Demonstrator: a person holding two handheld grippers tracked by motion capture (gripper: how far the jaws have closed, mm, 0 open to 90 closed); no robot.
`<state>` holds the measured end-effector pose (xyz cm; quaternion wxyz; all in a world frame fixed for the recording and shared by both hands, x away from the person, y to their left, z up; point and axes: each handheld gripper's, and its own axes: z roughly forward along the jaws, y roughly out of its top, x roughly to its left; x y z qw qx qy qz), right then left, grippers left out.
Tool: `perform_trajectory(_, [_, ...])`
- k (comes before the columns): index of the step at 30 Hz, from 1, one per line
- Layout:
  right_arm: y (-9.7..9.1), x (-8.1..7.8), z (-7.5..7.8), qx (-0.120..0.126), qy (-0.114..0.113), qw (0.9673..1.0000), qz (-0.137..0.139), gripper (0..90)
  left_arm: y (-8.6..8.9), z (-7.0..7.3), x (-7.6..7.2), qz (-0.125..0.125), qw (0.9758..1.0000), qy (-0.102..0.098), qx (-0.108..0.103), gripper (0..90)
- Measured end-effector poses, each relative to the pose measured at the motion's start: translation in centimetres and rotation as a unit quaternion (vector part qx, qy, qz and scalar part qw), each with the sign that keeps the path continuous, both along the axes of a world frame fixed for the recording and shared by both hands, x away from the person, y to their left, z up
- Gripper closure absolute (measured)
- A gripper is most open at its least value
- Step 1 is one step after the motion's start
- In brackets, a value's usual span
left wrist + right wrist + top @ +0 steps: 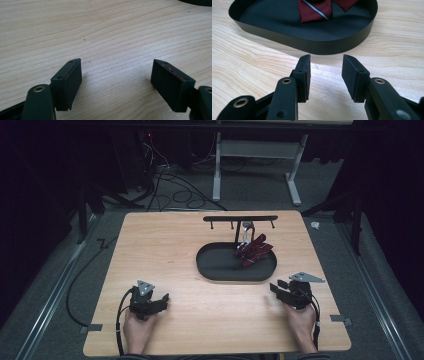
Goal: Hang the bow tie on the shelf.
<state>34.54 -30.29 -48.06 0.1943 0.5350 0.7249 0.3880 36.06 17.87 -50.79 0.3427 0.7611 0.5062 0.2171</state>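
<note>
My left gripper point(161, 301) rests near the table's point(165, 245) front-left corner, jaws spread wide over bare wood with nothing between them. In the left gripper view the two black pads point(67, 82) stand well apart above the grain.

Toward the table's right half, an oval black tray point(215, 270) holds a dark red striped necktie point(254, 251), bunched at the tray's right end, just below a black hanger stand point(240, 218) with small pegs along its bar. Part of the tie seems to rise toward the stand's post; whether it hangs on anything I cannot tell.

My right gripper point(279, 289) sits near the front-right corner, just short of the tray's near rim, jaws partly open and empty. In the right gripper view the tray wall point(312, 45) curves just ahead of my fingertips, the necktie point(315, 10) lying beyond it.

I judge the tie light, soft and limp: it will sag and slide rather than keep a shape, and smooth cloth may slip from a shallow pinch. The best hold looks like a firm bite across a folded, doubled part of the fabric, not a single loose edge.
</note>
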Motion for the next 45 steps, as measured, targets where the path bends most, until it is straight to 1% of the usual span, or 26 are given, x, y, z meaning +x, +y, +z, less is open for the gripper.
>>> perform_trajectory(3, [0.1, 0.0, -0.2, -0.003, 0.001, 1.0, -0.002, 60.7, 0.0, 0.0, 0.0, 0.0, 1.0, 0.0, 0.0, 25.2])
perform_trajectory(6, [0.3, 0.2, -0.5, -0.015, 0.003, 0.9999, 0.002, 60.2, 0.0, 0.0, 0.0, 0.0, 1.0, 0.0, 0.0, 25.2])
perform_trajectory(8, [0.4, 0.2, -0.6, -0.019, 0.004, 0.9998, 0.0, 59.9, 0.0, 0.0, 0.0, 0.0, 1.0, 0.0, 0.0, 25.3])
perform_trajectory(12, [0.4, 0.3, -0.8, -0.021, 0.006, 0.9998, -0.003, 59.3, 0.0, 0.0, 0.0, 0.0, 1.0, 0.0, 0.0, 25.3])
perform_trajectory(14, [0.5, 0.3, -0.9, -0.024, 0.006, 0.9997, -0.003, 59.2, 0.0, 0.0, 0.0, 0.0, 1.0, 0.0, 0.0, 25.3])
perform_trajectory(16, [0.7, 0.4, -1.1, -0.033, 0.005, 0.9994, -0.002, 58.9, 0.0, 0.0, 0.0, 0.0, 1.0, 0.0, 0.0, 25.3])
perform_trajectory(21, [0.7, 0.4, -1.3, -0.038, 0.008, 0.9992, -0.003, 58.4, 0.0, 0.0, 0.0, 0.0, 1.0, 0.0, 0.0, 25.3])
perform_trajectory(25, [0.9, 0.4, -1.4, -0.049, 0.008, 0.9987, -0.002, 58.0, 0.0, 0.0, 0.0, 0.0, 1.0, 0.0, 0.0, 25.3])
perform_trajectory(29, [1.0, 0.5, -1.6, -0.051, 0.009, 0.9987, -0.004, 57.4, 0.0, 0.0, 0.0, 0.0, 1.0, 0.0, 0.0, 25.3])
perform_trajectory(34, [1.1, 0.5, -1.8, -0.063, 0.013, 0.998, -0.001, 55.7, 0.0, 0.0, 0.0, 0.0, 1.0, 0.0, 0.0, 25.3])
perform_trajectory(36, [1.1, 0.5, -1.9, -0.064, 0.016, 0.9978, -0.002, 55.0, 0.0, 0.0, 0.0, 0.0, 1.0, 0.0, 0.0, 25.3])
perform_trajectory(38, [1.1, 0.4, -2.0, -0.065, 0.013, 0.9978, -0.003, 54.6, 0.0, 0.0, 0.0, 0.0, 1.0, 0.0, 0.0, 25.3])
perform_trajectory(40, [1.1, 0.4, -2.0, -0.068, 0.011, 0.9976, -0.002, 53.1, 0.0, 0.0, 0.0, 0.0, 1.0, 0.0, 0.0, 25.3])
perform_trajectory(43, [1.3, 0.3, -2.1, -0.08, 0.006, 0.9968, 0.0, 48.8, 0.0, 0.0, 0.0, 0.0, 1.0, 0.0, 0.0, 25.3])
perform_trajectory(45, [1.2, 0.4, -2.1, -0.08, 0.006, 0.9968, -0.001, 46.6, 0.0, 0.0, 0.0, 0.0, 1.0, 0.0, 0.0, 25.3])
